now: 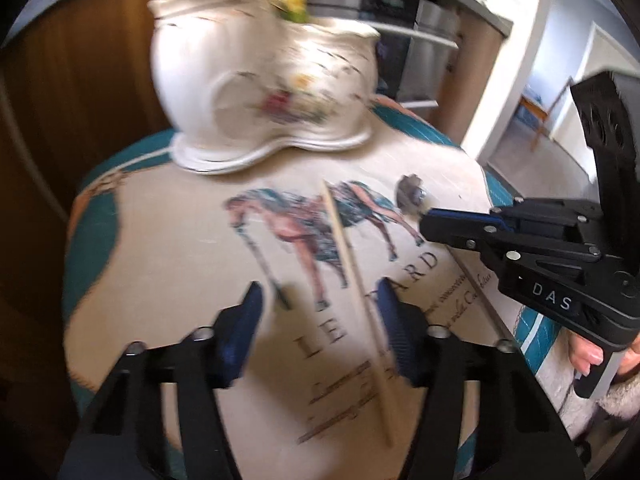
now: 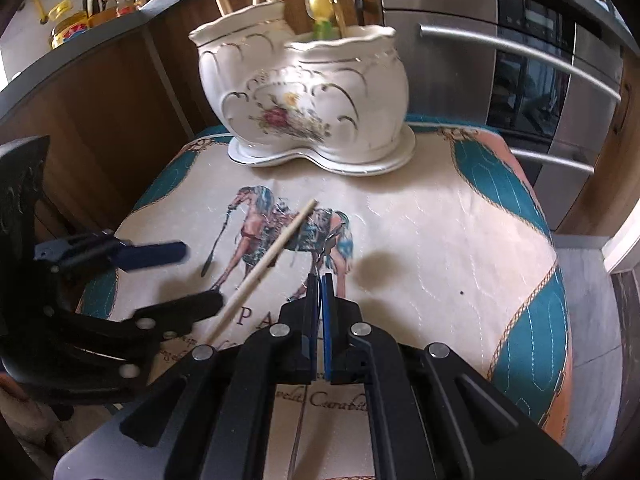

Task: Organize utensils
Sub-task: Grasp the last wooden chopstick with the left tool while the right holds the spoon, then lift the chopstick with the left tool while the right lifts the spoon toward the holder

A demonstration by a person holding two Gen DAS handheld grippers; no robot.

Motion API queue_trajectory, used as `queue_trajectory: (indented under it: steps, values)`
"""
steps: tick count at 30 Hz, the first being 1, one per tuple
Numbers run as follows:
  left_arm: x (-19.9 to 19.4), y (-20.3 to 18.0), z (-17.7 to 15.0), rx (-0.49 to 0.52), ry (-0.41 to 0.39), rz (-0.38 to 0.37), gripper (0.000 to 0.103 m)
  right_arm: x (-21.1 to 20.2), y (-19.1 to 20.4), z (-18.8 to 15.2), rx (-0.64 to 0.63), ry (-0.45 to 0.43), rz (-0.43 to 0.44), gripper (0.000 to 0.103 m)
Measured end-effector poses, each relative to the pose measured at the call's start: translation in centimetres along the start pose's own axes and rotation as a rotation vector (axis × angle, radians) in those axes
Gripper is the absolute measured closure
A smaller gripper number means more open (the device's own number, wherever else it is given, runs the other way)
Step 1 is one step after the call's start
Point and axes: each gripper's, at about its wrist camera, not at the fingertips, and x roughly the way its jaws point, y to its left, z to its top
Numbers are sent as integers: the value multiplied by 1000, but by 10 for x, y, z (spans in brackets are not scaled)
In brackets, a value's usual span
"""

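Item: utensil sorting, pick-up stage, both hands engaged.

Landmark: white ceramic holder (image 2: 308,100), two-compartment, standing at the far side of the horse-print cloth (image 2: 420,232); forks and wooden sticks already stand in it.

Right gripper (image 2: 319,284): in front of the holder, pointing steeply down; jaws pressed together on the thin handle of a metal spoon (image 1: 410,196), whose bowl juts out ahead of the tips.

Left gripper (image 1: 320,312): in front of the holder, to the left of the right gripper, tilted downward; jaws half spread around a wooden chopstick (image 2: 264,268) that lies on the cloth. Whether its pads touch the stick cannot be told.

Next move, judged: close on the stick, lift both pieces, carry them to the holder's compartments.
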Motion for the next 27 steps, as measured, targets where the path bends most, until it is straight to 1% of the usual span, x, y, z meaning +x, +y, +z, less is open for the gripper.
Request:
queue_trajectory:
  steps: [2, 4, 6, 7, 8, 11, 16, 17, 18, 20, 21, 23, 27]
  values:
    - [8, -8, 2, 21, 19, 11, 61, 1, -5, -2, 8, 7, 10, 101]
    - [14, -14, 2, 49, 29, 39, 68, 4, -3, -2, 13, 13, 12, 101]
    - [14, -18, 1, 91, 22, 78, 82, 6, -4, -4, 17, 19, 15, 101]
    - [13, -17, 0, 98, 25, 78, 95, 7, -5, -4, 17, 22, 16, 101]
    - [12, -15, -2, 101, 28, 75, 96, 9, -5, -4, 16, 24, 17, 101]
    - [3, -6, -10, 105, 42, 57, 96, 11, -5, -3, 18, 28, 24, 101]
    - [-11, 15, -25, 86, 76, 76, 96, 14, -7, -2, 14, 35, 28, 101]
    - [-13, 18, -27, 87, 86, 77, 96, 14, -7, -1, 10, 40, 25, 100]
    - [-13, 19, -28, 87, 92, 80, 94, 15, -6, -1, 0, 50, 21, 99]
    - [-15, 19, -27, 91, 106, 82, 79, 16, -2, -2, -44, 76, 8, 95]
    - [-15, 18, -26, 91, 111, 78, 76, 15, -1, -3, -56, 81, 8, 92]
    - [-15, 19, -25, 89, 119, 74, 75, 13, 1, -3, -80, 98, 4, 86]
    - [-11, 21, -23, 72, 122, 61, 75, 12, 2, -5, -92, 115, 1, 85]
